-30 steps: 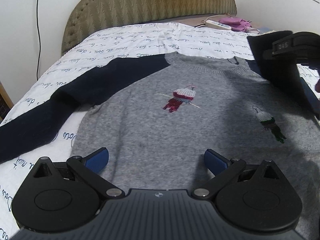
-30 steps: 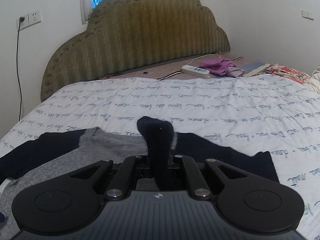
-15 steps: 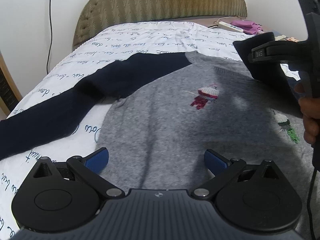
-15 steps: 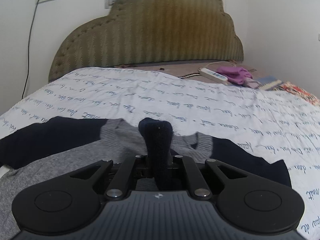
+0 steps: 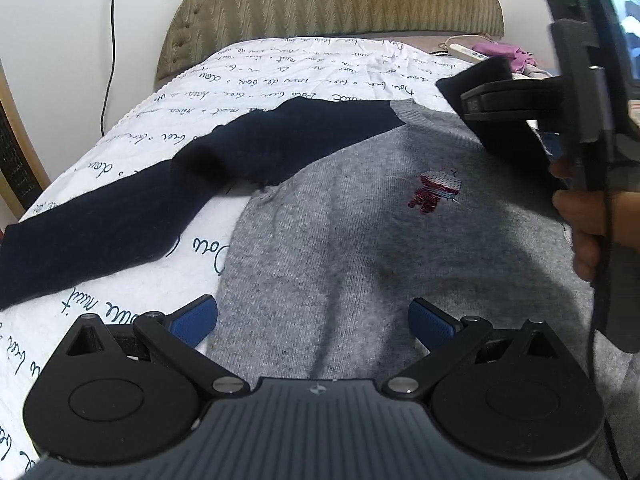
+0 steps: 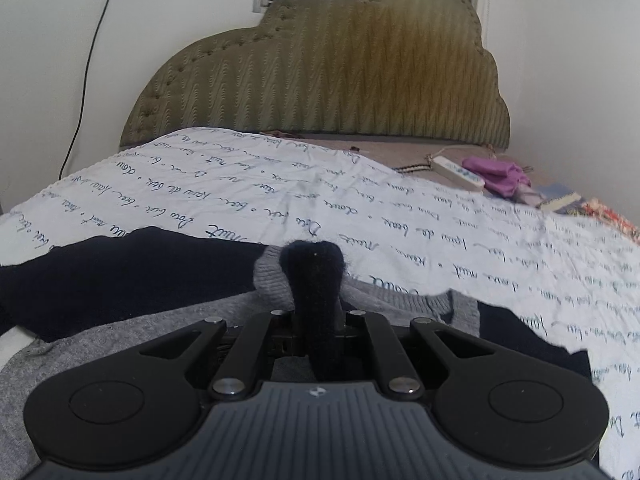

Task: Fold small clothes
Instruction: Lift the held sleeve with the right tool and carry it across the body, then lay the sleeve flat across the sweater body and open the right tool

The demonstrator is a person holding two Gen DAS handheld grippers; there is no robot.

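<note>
Early stage of the fold. A grey sweater (image 5: pixel 360 248) with navy sleeves is spread flat, front up, on the white script-printed bedspread (image 5: pixel 280 68), filling the centre of the left wrist view. One navy sleeve (image 5: pixel 120 216) is laid out straight toward the left edge of the frame, untouched. The other navy sleeve (image 6: pixel 316 284) is pinched in the right gripper (image 6: pixel 318 320), jaws clamped tight on the cloth, cuff end sticking up past them at frame centre; in the left wrist view it is seen lifted at upper right, over the sweater's shoulder. Sleeve fold judged under way, not yet laid down. Left: the second sleeve, then the body folds.

The left gripper (image 5: pixel 312 316) is held wide open at lower centre, nothing between the blue pads (image 5: pixel 196 316), hovering over the sweater hem area.

Containers: none seen. Only loose items by the headboard (image 6: pixel 320 80), upper right: a white power strip (image 6: pixel 456 170) and purple cloth (image 6: pixel 496 172).
</note>
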